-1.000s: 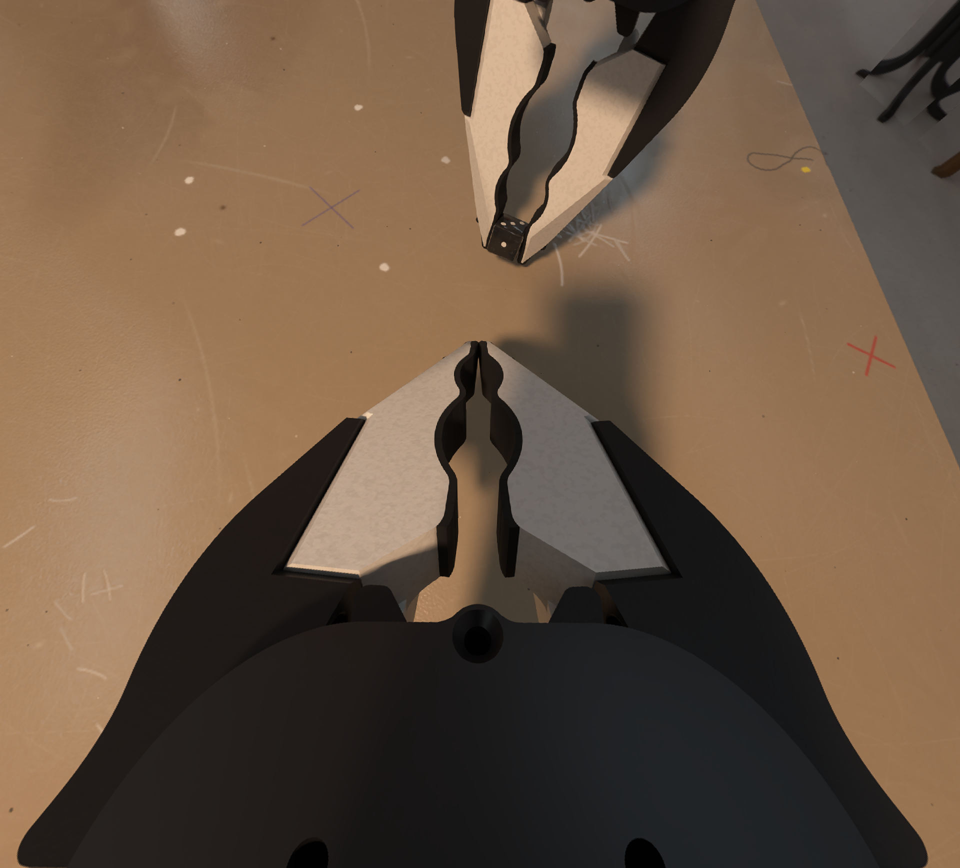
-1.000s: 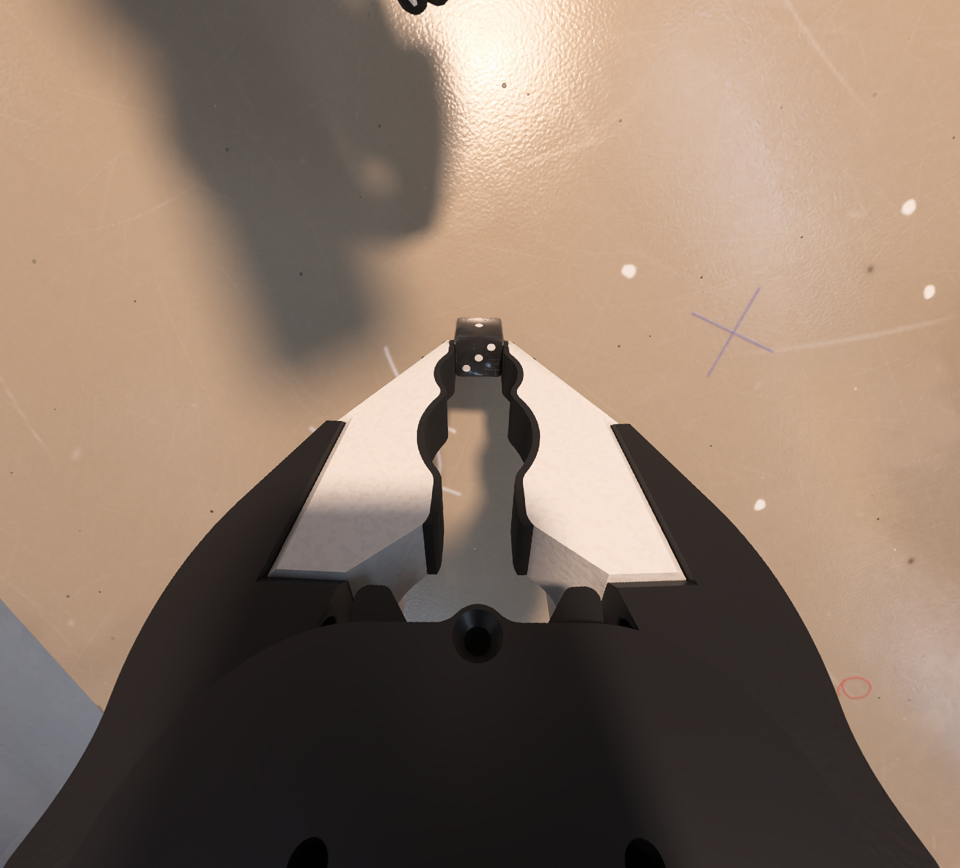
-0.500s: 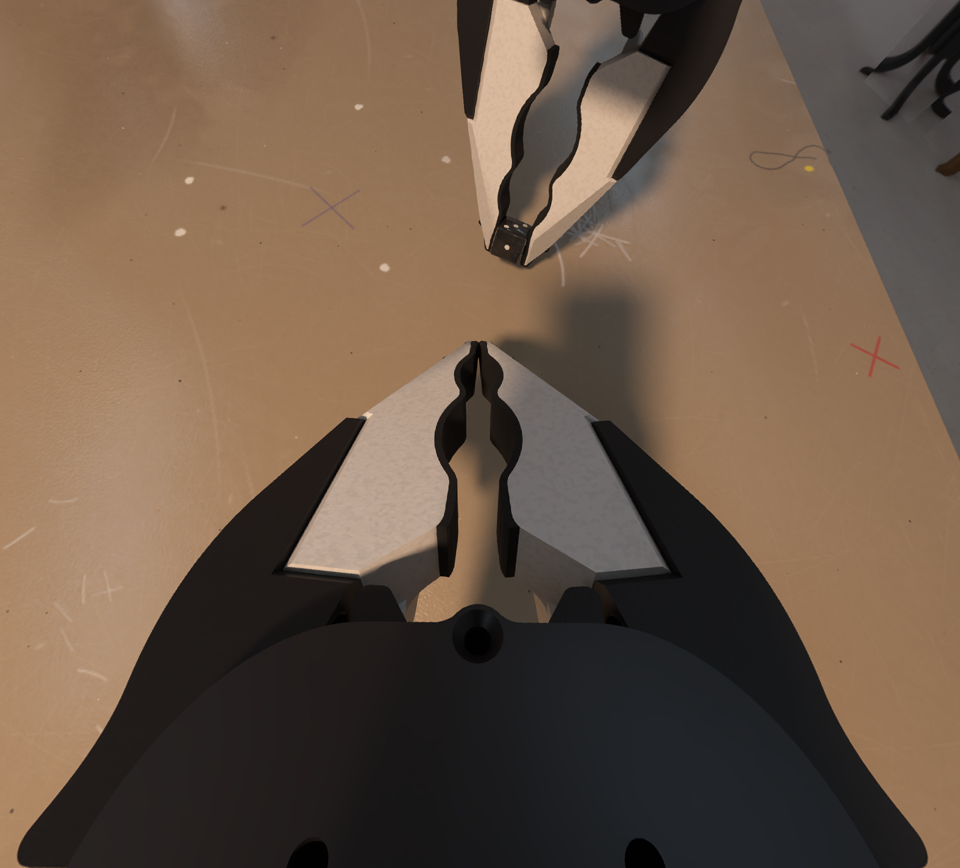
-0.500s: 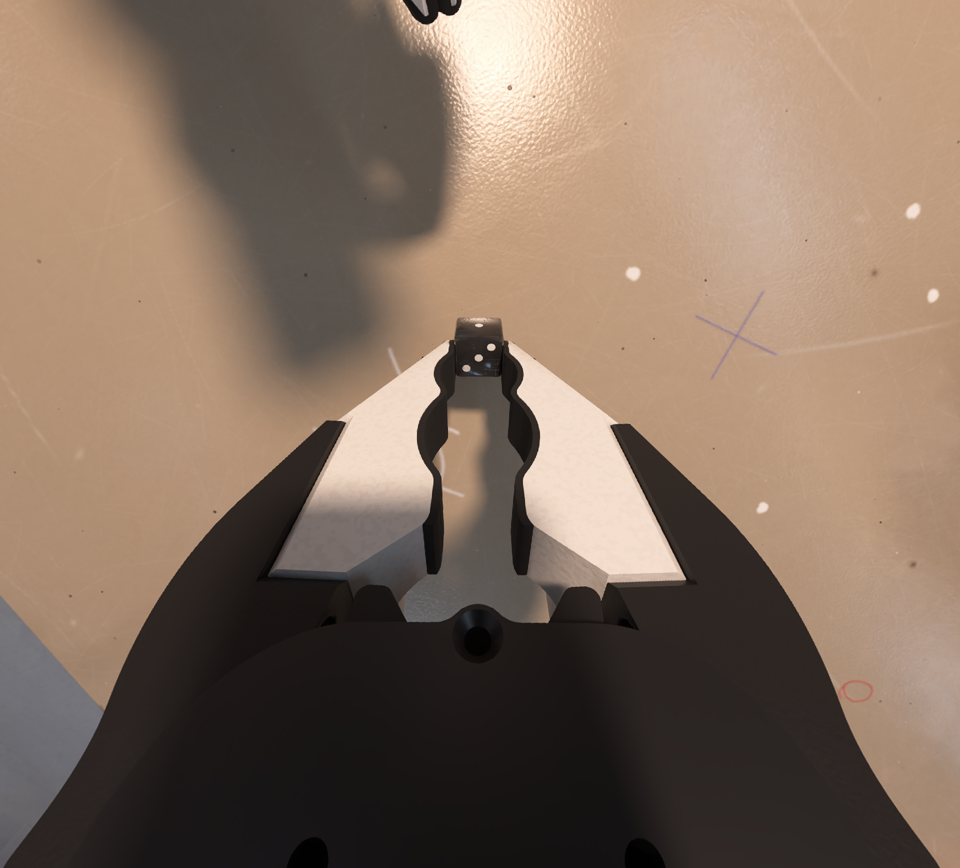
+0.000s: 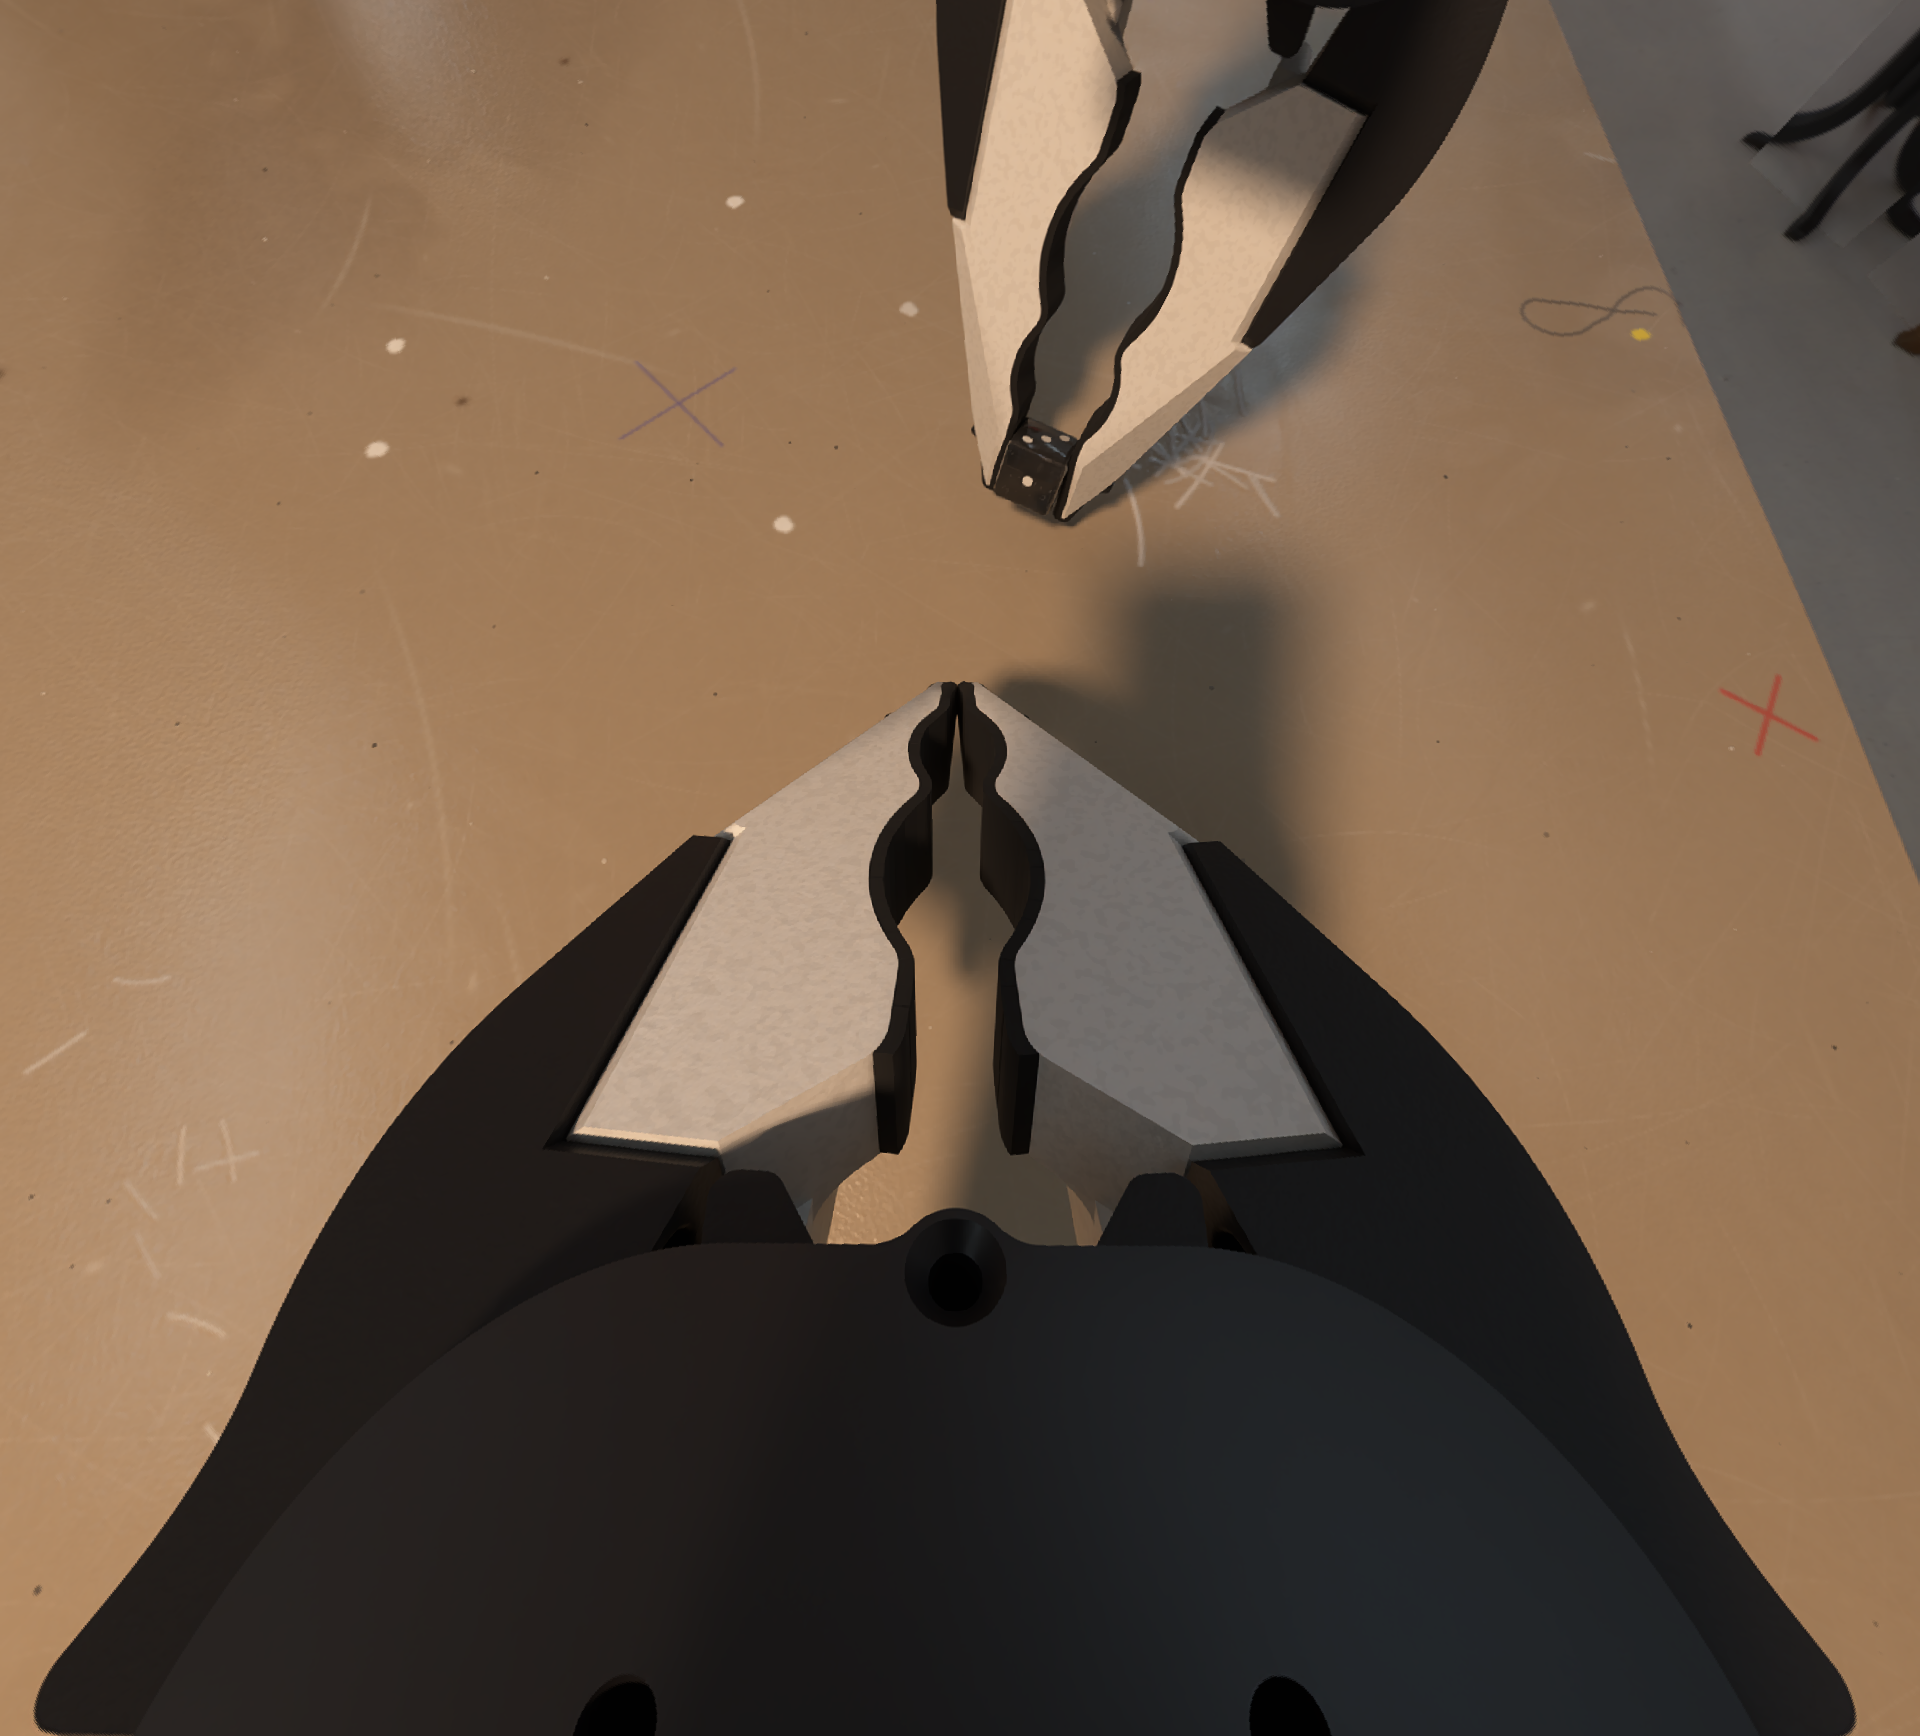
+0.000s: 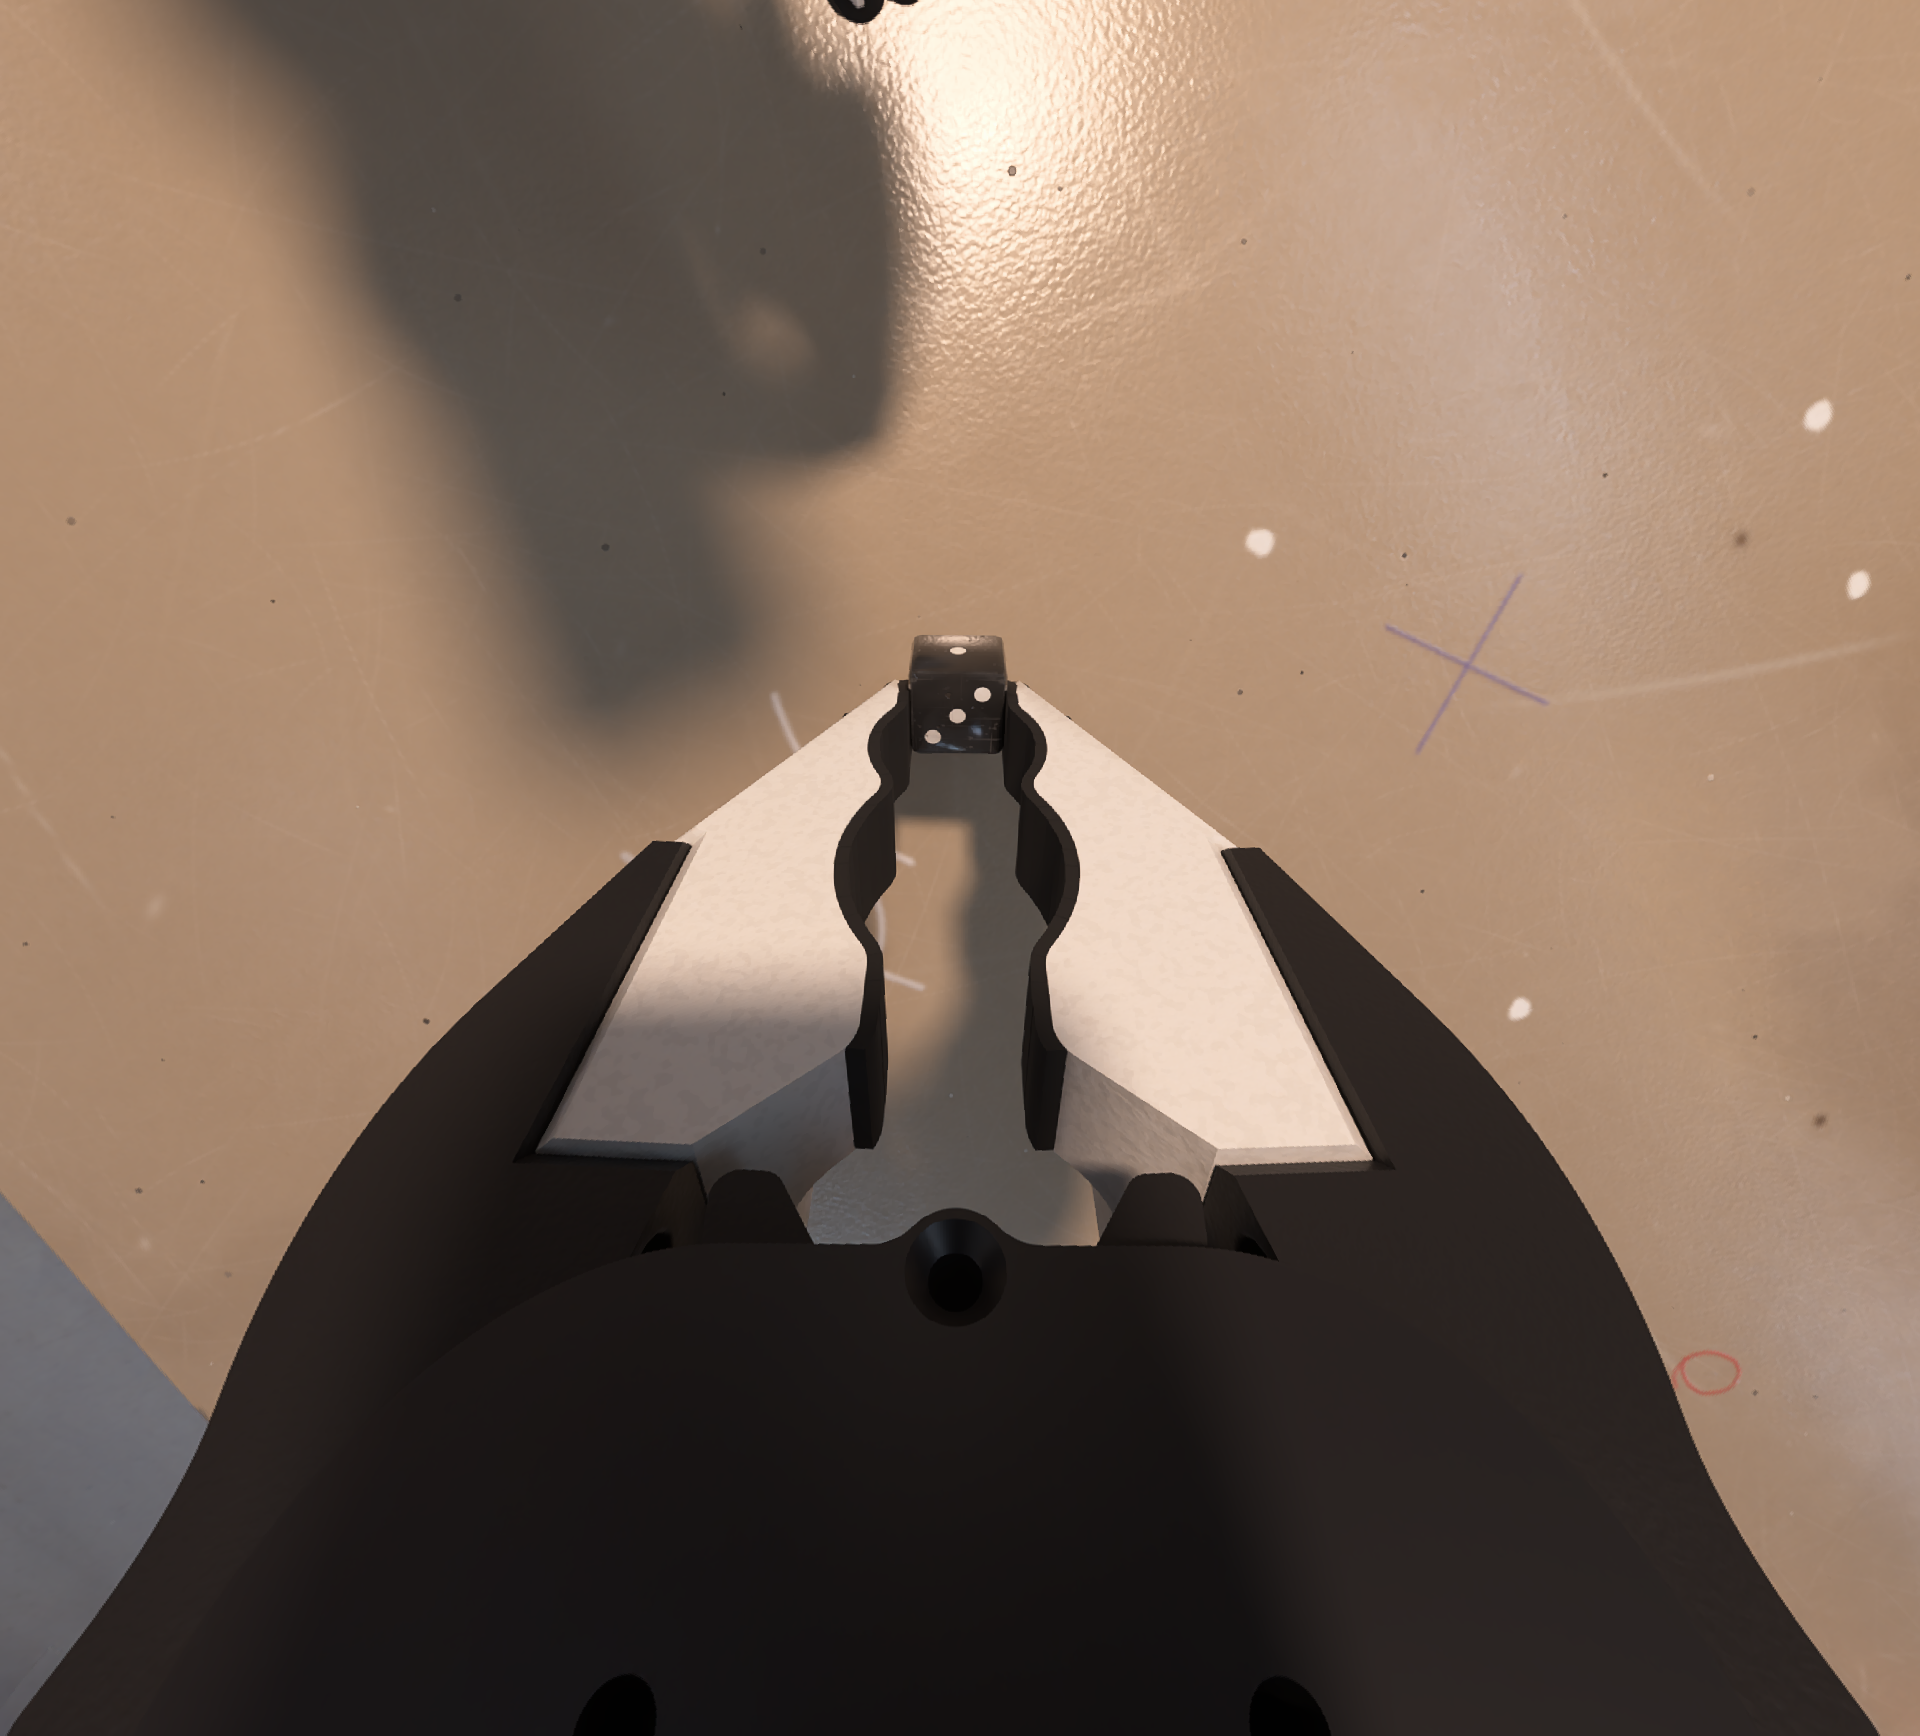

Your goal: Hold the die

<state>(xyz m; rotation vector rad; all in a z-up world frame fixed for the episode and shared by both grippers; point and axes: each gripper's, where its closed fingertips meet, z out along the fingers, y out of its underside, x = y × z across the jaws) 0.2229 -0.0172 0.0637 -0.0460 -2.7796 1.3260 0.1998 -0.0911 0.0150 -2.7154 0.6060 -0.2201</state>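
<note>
A small black die (image 6: 957,697) with white pips sits pinched between the tips of my right gripper (image 6: 957,699), which is shut on it and holds it above the tan table. In the left wrist view the same die (image 5: 1032,475) shows at the tips of the right gripper (image 5: 1034,481), ahead and slightly right. My left gripper (image 5: 956,691) is shut and empty, its tips pointing toward the die with a gap of table between them. Its closed tips also show at the top of the right wrist view (image 6: 871,3).
The tan table (image 5: 416,647) is scratched, with white specks and drawn marks: a purple cross (image 5: 677,404), a red cross (image 5: 1768,716). Its right edge (image 5: 1704,356) drops to a grey floor with dark chair legs (image 5: 1860,128). Grey floor also shows past the table corner (image 6: 62,1374).
The right gripper with the die has risen slightly from the table. In the right wrist view the left gripper's tips come further into view. The left gripper stays still.
</note>
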